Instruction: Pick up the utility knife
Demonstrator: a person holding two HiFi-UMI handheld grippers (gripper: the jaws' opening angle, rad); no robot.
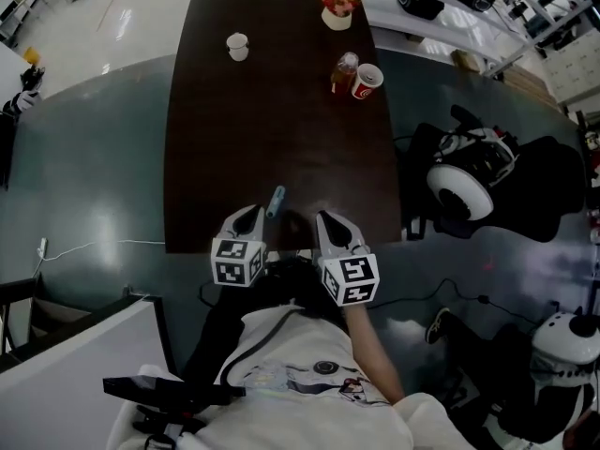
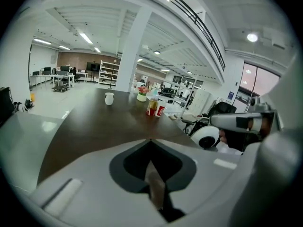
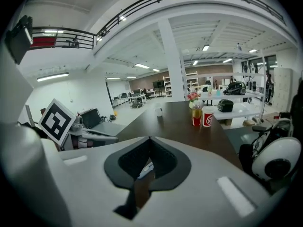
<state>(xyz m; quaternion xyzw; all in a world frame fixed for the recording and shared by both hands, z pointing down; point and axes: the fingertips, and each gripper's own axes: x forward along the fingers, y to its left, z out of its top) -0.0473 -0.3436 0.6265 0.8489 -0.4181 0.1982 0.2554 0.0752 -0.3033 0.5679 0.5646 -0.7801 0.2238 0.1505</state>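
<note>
Head view: utility knife [image 1: 276, 201] lies near front edge of dark table [image 1: 225, 129], between both grippers. Left gripper [image 1: 249, 216] pressed together, empty. Right gripper [image 1: 326, 221] same. Step looks like reaching. Next: spread jaws, drop around knife.

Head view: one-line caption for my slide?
Left gripper and right gripper, both shut, at the dark table's near edge, blue utility knife lying between them.

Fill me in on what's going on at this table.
A person holds a gripper in each hand over the near edge of the dark table. The left gripper and the right gripper are both shut and empty. The utility knife lies on the table between their tips, not yet picked up. A white cup, a red cup, a bottle and a flower pot stand farther off.
</note>
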